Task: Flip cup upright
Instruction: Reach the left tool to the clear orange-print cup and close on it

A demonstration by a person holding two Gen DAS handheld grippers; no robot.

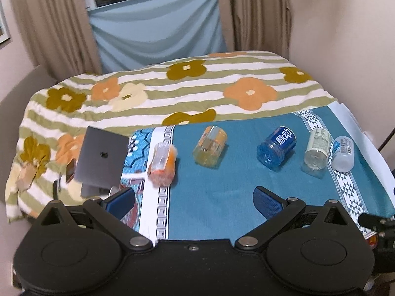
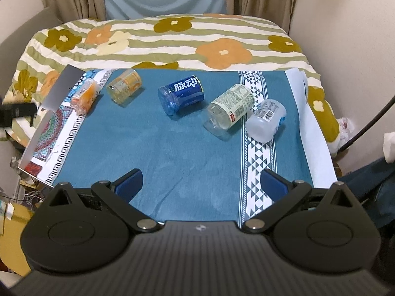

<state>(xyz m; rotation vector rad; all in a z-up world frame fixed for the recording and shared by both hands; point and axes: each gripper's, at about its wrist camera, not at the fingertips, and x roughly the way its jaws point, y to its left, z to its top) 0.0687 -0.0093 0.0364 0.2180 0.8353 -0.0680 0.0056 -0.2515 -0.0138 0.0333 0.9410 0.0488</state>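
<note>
Five cut-down plastic bottle cups lie on their sides in a loose row across a teal cloth (image 2: 172, 148), none of them upright. In the right wrist view they run from the left edge toward the right: an orange cup (image 2: 84, 98) at mid-left on the cloth's white patterned border, a yellow-orange cup (image 2: 124, 86) just right of it, a blue cup (image 2: 182, 93) with white Chinese characters at upper centre, a clear cup with a pale green label (image 2: 230, 107), and a frosted white cup (image 2: 267, 118) lying touching or nearly touching it at the right, on the white triangle-patterned band.

The left wrist view shows the same row across mid-frame: the orange cup (image 1: 161, 164), the yellow-orange cup (image 1: 209, 146), the blue cup (image 1: 276, 148), the green-labelled cup (image 1: 316, 151) and the frosted cup (image 1: 343, 154).

Both grippers hover low in their frames, short of the row. The left gripper (image 1: 193, 198) has its blue fingers spread wide with nothing between them — only cloth. The right gripper (image 2: 201, 185) is likewise spread wide and empty.

A grey laptop (image 1: 101, 157) with a logo on its lid sits at the left of the left wrist view, partly over the cloth's edge. Behind the cloth lies a striped quilt with orange and olive flowers (image 1: 249, 96), with beige curtains (image 1: 56, 24) and a light blue drape (image 1: 158, 27) at the top.
</note>
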